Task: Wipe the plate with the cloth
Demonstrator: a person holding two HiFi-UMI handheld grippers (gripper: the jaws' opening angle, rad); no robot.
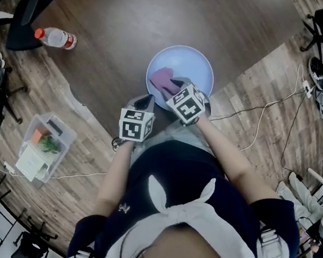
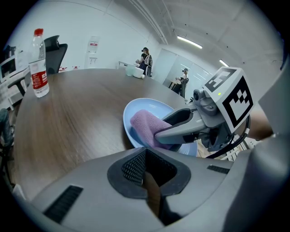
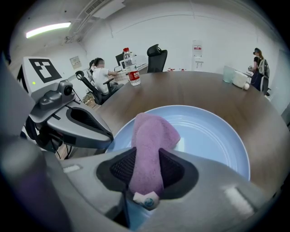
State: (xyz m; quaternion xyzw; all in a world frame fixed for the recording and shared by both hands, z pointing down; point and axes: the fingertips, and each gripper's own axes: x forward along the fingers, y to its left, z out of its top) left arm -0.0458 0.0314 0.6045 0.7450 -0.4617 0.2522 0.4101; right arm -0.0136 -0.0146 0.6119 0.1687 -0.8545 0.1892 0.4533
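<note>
— Two bits of labelling are showing. Is either reading clearly?
— No. The bottle (image 2: 40, 68) is wearing a red label with pale writing, too small to make out. The cloth (image 3: 152, 136) is carrying a little white tag (image 3: 146, 200) with a bluish round mark, also unreadable. Black-and-white square markers are facing up on both gripper cubes.
— What is the right gripper (image 3: 146, 174) doing?
— It is clamping the purple cloth between its pads. The tag end is sitting deep in the jaws, and the rest is reaching out ahead of them onto the near part of the pale blue plate (image 3: 213, 136).
— And the left gripper (image 2: 147, 170)?
— Its jaws are standing a little apart with nothing between them, only the brown surface (image 2: 81, 118) showing through. It is hovering just beside the right gripper, with the plate's rim just ahead.
— Where is the bottle standing?
— Well apart from the left gripper, far ahead and off to its left, upright.
</note>
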